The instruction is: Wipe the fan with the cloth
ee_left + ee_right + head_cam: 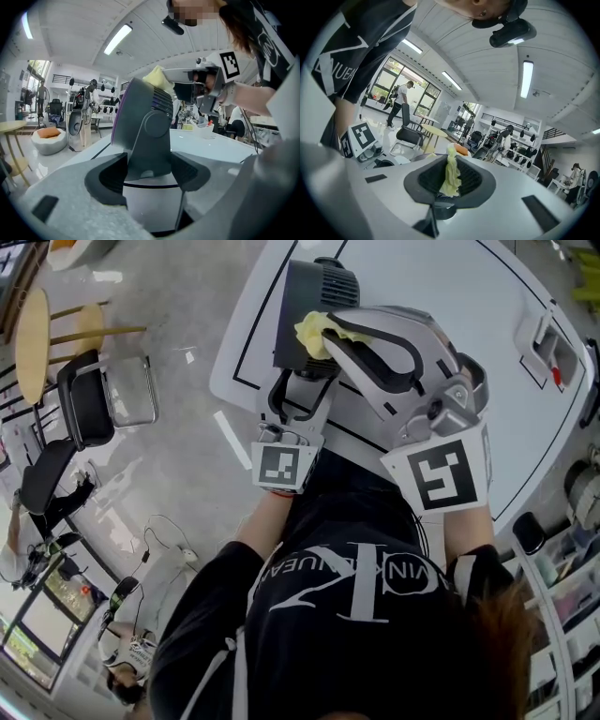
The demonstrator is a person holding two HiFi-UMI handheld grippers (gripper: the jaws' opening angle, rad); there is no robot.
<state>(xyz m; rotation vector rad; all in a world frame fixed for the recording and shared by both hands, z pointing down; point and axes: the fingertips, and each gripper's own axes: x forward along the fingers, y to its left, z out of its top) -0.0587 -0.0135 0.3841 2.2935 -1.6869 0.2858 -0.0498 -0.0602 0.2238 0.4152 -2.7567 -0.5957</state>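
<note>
A dark grey fan point(314, 301) stands on the white table point(459, 287). My left gripper point(298, 390) reaches in from below and is shut on the fan's stand. In the left gripper view that stand point(149, 154) sits between the two dark pads point(108, 177), with the fan head point(140, 117) above. My right gripper point(339, 345) is shut on a yellow cloth point(314, 331), which presses against the fan's upper rim. The cloth point(158, 78) rests on the fan's top edge. In the right gripper view the cloth point(450, 174) hangs pinched between the jaws.
A black taped outline point(246, 334) runs round the table top. A small grey tray with a red item point(551, 345) sits at the table's right. Black chairs point(86, 401) and a round wooden table point(32, 341) stand on the floor to the left.
</note>
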